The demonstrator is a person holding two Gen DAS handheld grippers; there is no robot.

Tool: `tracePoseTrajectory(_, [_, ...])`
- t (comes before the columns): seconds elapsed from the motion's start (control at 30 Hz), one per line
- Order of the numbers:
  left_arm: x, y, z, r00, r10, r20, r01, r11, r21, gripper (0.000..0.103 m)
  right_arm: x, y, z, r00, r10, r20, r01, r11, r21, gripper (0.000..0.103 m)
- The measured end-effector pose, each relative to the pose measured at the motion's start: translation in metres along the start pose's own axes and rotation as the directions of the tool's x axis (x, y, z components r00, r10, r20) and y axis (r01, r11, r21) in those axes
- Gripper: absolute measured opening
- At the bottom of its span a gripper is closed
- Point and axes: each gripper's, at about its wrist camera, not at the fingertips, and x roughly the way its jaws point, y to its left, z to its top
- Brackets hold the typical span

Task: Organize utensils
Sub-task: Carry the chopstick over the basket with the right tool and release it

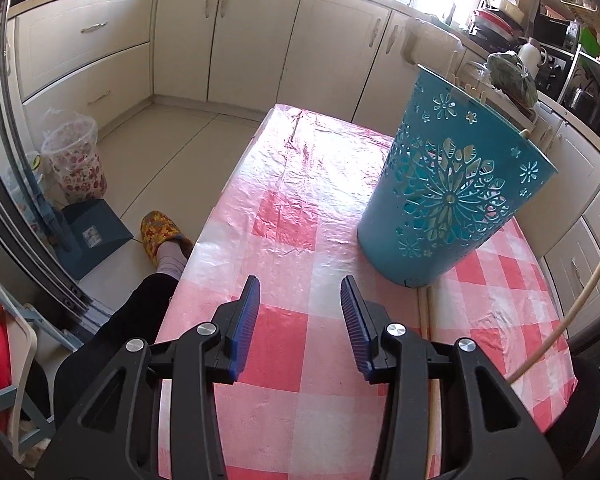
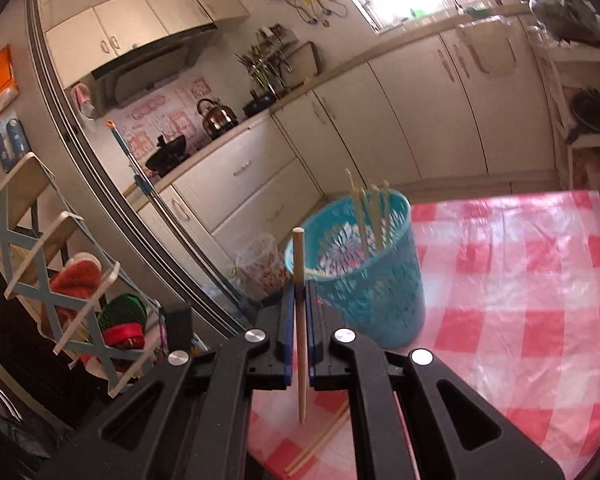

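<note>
Holding several chopsticks (image 2: 370,212), teal basket (image 2: 374,280), right gripper (image 2: 300,300) jaws clamping one chopstick (image 2: 300,320), left gripper (image 1: 300,304) jaws apart, empty

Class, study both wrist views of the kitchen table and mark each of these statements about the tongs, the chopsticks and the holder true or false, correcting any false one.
1. The right tongs are shut on a chopstick. True.
2. The left tongs grip a spoon. False: they stand open, with nothing between them.
3. The blue holder already contains chopsticks. True.
4. The holder lies on its side on the floor. False: it stands upright on the checked tablecloth.
5. More chopsticks lie on the table. True.
</note>
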Motion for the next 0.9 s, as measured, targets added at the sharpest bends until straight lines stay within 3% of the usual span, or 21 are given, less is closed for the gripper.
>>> tracePoseTrajectory(0.27, [0.001, 0.010, 0.000, 1.000, -0.005, -0.007, 0.005, 1.000, -0.031, 0.040, -0.003, 0.011, 0.069, 0.992, 0.054, 0.118, -0.050, 0.998, -0.035, 0.006])
tracePoseTrajectory(0.4, [0.002, 0.013, 0.000, 1.000, -0.007, -0.009, 0.006, 0.999, -0.043, 0.040, 0.000, 0.016, 0.098, 0.986, 0.015, 0.168, -0.003, 0.997, -0.071, 0.006])
tracePoseTrajectory(0.53, [0.001, 0.014, 0.001, 1.000, -0.007, -0.004, 0.007, 0.999, -0.049, 0.040, 0.012, 0.017, 0.106, 0.978, -0.086, 0.188, 0.109, 0.987, -0.116, 0.006])
tracePoseTrajectory(0.67, [-0.003, 0.014, 0.002, 1.000, -0.002, 0.009, 0.003, 0.999, -0.043, 0.040, 0.051, 0.005, 0.090, 0.968, -0.216, 0.125, 0.234, 0.959, -0.162, 0.006])
tracePoseTrajectory(0.9, [-0.012, 0.010, 0.002, 1.000, 0.004, 0.018, -0.004, 1.000, -0.024, 0.040, 0.115, -0.028, 0.040, 0.940, -0.334, -0.067, 0.318, 0.931, -0.180, 0.006])
